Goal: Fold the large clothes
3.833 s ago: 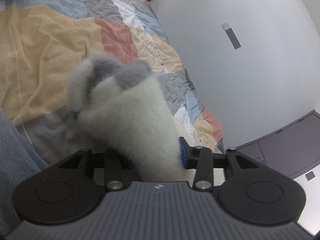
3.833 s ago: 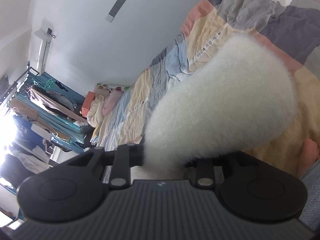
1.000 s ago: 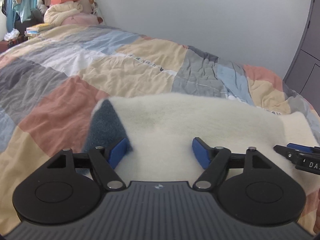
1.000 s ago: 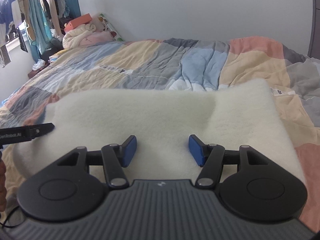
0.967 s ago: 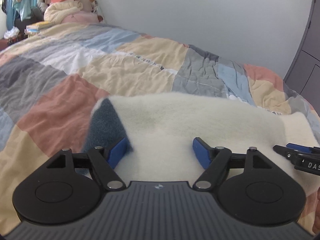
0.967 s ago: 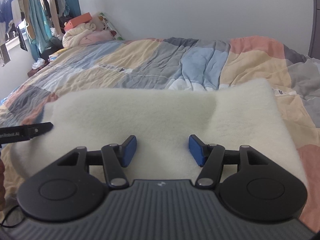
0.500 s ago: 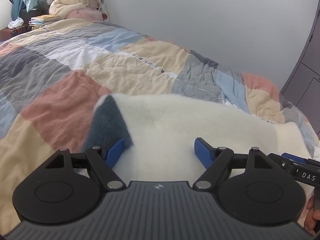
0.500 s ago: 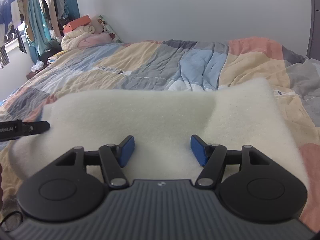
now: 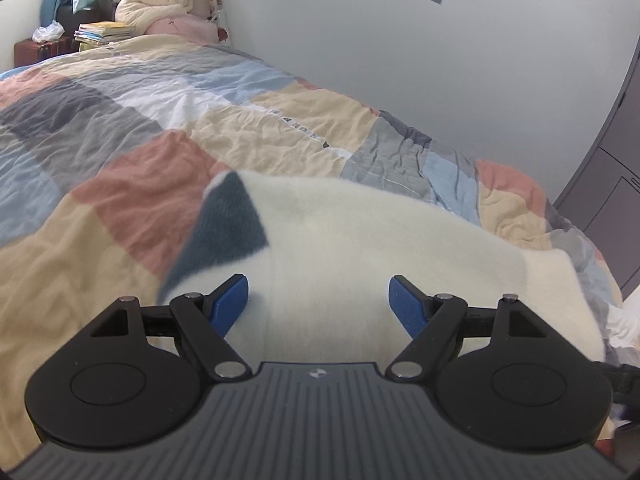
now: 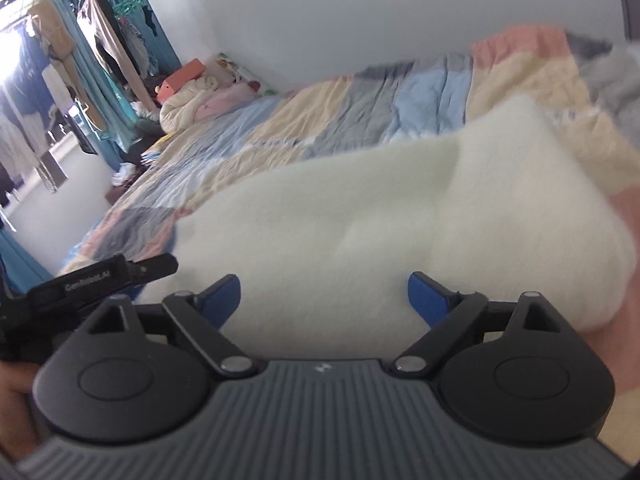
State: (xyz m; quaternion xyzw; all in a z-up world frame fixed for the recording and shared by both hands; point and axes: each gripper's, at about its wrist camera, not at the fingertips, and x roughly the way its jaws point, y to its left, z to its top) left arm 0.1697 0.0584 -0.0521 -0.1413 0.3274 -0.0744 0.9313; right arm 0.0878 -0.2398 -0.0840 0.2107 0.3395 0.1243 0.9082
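Observation:
A cream fleece garment [image 9: 360, 240] with a dark blue-grey patch [image 9: 228, 224] at its left end lies folded flat on the patchwork bed cover [image 9: 120, 140]. My left gripper [image 9: 319, 300] is open and empty, its blue pads just above the garment's near edge. My right gripper [image 10: 324, 296] is open and empty over the same garment [image 10: 380, 216], near its right part. The left gripper's body [image 10: 100, 280] shows at the left edge of the right wrist view.
A grey wall [image 9: 440, 60] runs along the far side of the bed. Pillows and a rolled duvet [image 9: 160, 12] lie at the head. A clothes rack [image 10: 80, 60] stands beyond the bed. A dark wardrobe [image 9: 608, 200] is at the right.
Both grippers let go of the garment, which was lifted before and now lies flat. Both have since pulled back a little; the right one has tilted and swung left.

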